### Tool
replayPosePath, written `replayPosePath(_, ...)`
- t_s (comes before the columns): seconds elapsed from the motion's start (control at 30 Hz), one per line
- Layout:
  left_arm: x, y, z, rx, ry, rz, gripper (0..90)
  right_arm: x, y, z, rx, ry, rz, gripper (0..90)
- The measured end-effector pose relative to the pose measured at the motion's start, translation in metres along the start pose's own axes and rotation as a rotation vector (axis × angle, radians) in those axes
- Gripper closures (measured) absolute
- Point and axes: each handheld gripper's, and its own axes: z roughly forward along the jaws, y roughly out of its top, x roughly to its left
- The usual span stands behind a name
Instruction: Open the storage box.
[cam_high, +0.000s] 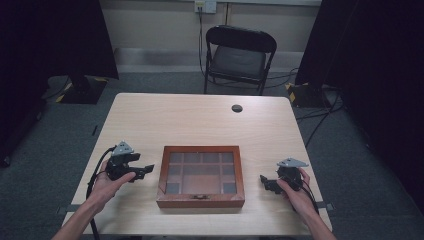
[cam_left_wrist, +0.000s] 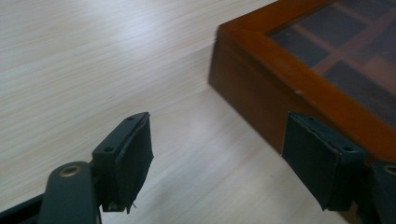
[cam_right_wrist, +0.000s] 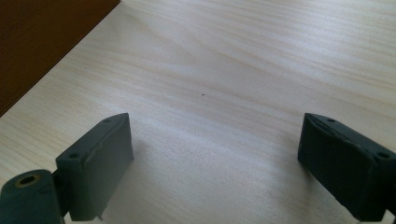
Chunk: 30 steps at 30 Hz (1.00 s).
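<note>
**Two grippers flank a closed wooden box**

Two hands hold a gripper each over a pale wooden table (cam_high: 200, 115); between them, near the front edge, lies a flat brown wooden box (cam_high: 200, 176) with a glass lid, its dividers showing through the panes, a small clasp on the near side. The left gripper (cam_high: 145, 171) sits just beside the box's left edge, jaws spread wide with nothing between them; in the left gripper view its tips (cam_left_wrist: 219, 156) frame bare tabletop and the corner of the box (cam_left_wrist: 261, 79). The right gripper (cam_high: 263, 180) hovers near the box's right side, apart from it; its jaws (cam_right_wrist: 215, 163) are also parted and empty. Beyond the table stands a black folding chair (cam_high: 239, 55); a dark round cable hole (cam_high: 237, 108) marks the far side of the tabletop.
</note>
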Motion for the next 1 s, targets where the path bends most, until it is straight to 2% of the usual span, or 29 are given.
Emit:
replayPosePath(0.03, -0.005, 0.004, -0.001, -0.011, -0.031, 0.002, 23.6, 0.000, 0.000, 0.000, 0.000, 0.000, 0.000, 9.4)
replayPosePath(0.1, -0.017, 0.011, -0.002, -0.012, 0.003, 0.088, 23.9, 0.000, 0.000, 0.000, 0.000, 0.001, -0.001, 9.4)
replayPosePath(0.2, -0.026, 0.018, -0.003, -0.033, -0.025, 0.097, 26.1, 0.000, 0.000, 0.000, 0.000, 0.003, -0.002, 9.4)
replayPosePath(0.33, -0.036, 0.025, -0.002, -0.023, -0.066, 0.138, 26.5, 0.000, 0.000, 0.000, 0.000, 0.003, -0.002, 9.4)
replayPosePath(0.47, -0.045, 0.034, 0.000, -0.039, -0.095, 0.162, 27.4, 0.000, 0.000, 0.000, 0.002, 0.004, -0.001, 9.3)
replayPosePath(0.57, -0.051, 0.040, 0.004, -0.024, -0.118, 0.179, 27.8, 0.000, 0.000, 0.000, 0.002, 0.004, -0.001, 9.3)
replayPosePath(0.73, -0.060, 0.052, 0.013, -0.024, -0.144, 0.190, 27.8, 0.000, 0.000, 0.000, 0.002, 0.004, -0.001, 9.4)
replayPosePath(0.8, -0.064, 0.057, 0.018, -0.009, -0.155, 0.193, 27.9, 0.000, 0.000, 0.000, 0.001, 0.004, -0.001, 9.3)
replayPosePath(0.9, -0.072, 0.065, 0.024, -0.010, -0.186, 0.191, 28.2, 0.000, 0.000, 0.000, 0.002, 0.004, -0.002, 9.3)
replayPosePath(1.0, -0.079, 0.073, 0.029, -0.014, -0.205, 0.211, 28.5, 0.000, 0.000, 0.000, 0.000, 0.005, -0.004, 9.3)
